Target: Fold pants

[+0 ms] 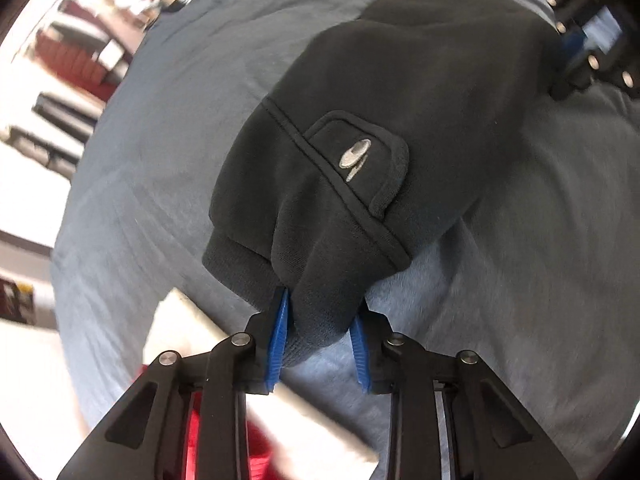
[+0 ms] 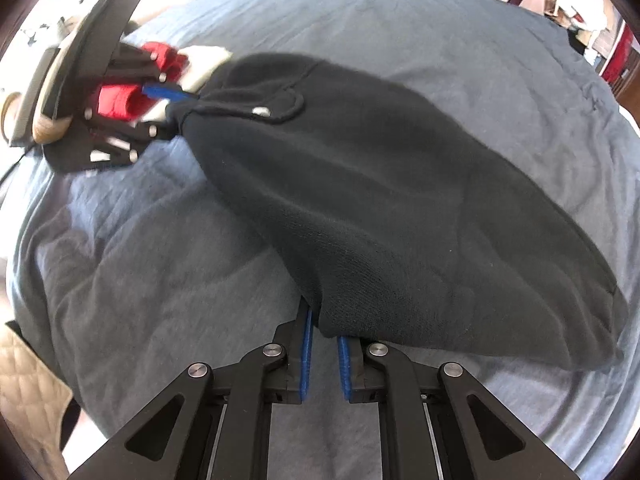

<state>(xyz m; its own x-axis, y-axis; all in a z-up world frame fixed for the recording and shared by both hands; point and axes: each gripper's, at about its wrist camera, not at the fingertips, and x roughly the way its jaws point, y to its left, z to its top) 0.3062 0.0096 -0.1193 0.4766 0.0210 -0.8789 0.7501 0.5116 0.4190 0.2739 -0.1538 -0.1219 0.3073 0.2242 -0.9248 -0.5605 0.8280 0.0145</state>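
We hold the black pants (image 2: 400, 200) stretched above the blue bed (image 2: 400, 40), left gripper (image 1: 320, 320) and right gripper (image 2: 322, 328) each clamped on an edge. The soft, heavy knit sags between our fingers; gripping edges suits it. Room clutter sits well apart.

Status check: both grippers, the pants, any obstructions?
Left gripper and right gripper shut on black knit pants. Pants stretched over blue-grey bedspread. No obstruction.

L gripper (image 1: 320, 320) jaws clamp black pants (image 1: 400, 92) edge over blue bedsheet (image 1: 160, 140); pocket button (image 1: 354, 153) visible.
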